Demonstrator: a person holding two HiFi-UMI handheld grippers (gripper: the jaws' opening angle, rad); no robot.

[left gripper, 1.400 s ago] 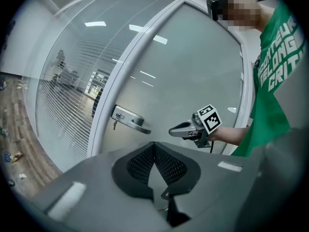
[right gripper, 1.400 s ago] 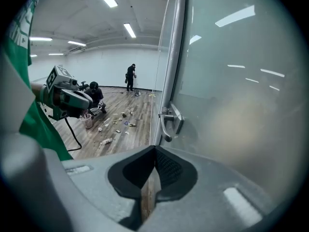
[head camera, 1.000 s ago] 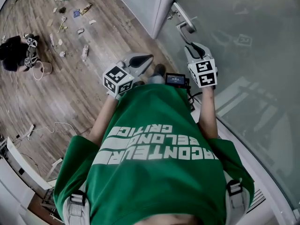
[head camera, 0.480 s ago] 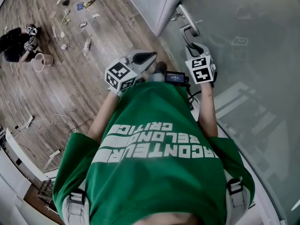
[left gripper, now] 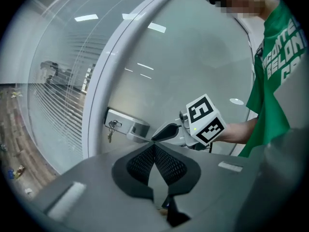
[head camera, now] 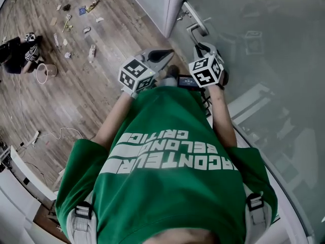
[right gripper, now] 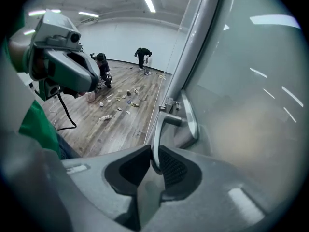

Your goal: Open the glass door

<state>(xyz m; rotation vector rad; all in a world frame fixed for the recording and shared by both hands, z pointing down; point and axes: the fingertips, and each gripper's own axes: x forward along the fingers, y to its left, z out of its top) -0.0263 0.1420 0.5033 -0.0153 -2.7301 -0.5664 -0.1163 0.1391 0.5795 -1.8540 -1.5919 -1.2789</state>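
The frosted glass door (head camera: 264, 44) fills the right of the head view, with its metal lever handle (head camera: 195, 27) close to the white frame (head camera: 172, 4). My right gripper (head camera: 199, 48) reaches up to that handle. In the right gripper view the lever handle (right gripper: 161, 129) runs down between the jaws of the right gripper (right gripper: 153, 161), which are shut on its end. My left gripper (head camera: 170, 54) hovers to the left of it, away from the door. Its jaws (left gripper: 154, 146) are shut and hold nothing. A bunch of keys (left gripper: 111, 128) hangs from the lock.
Several bits of litter (head camera: 76, 14) lie on the wood floor at the far left. A crouched person (head camera: 15, 55) and a cup (head camera: 45, 72) are near them. A cable (head camera: 51, 136) trails over the floor. A small screen device (head camera: 189, 81) hangs at my chest.
My right gripper has tilted left and moved closer to the lever handle. The left gripper has drifted slightly right and up.
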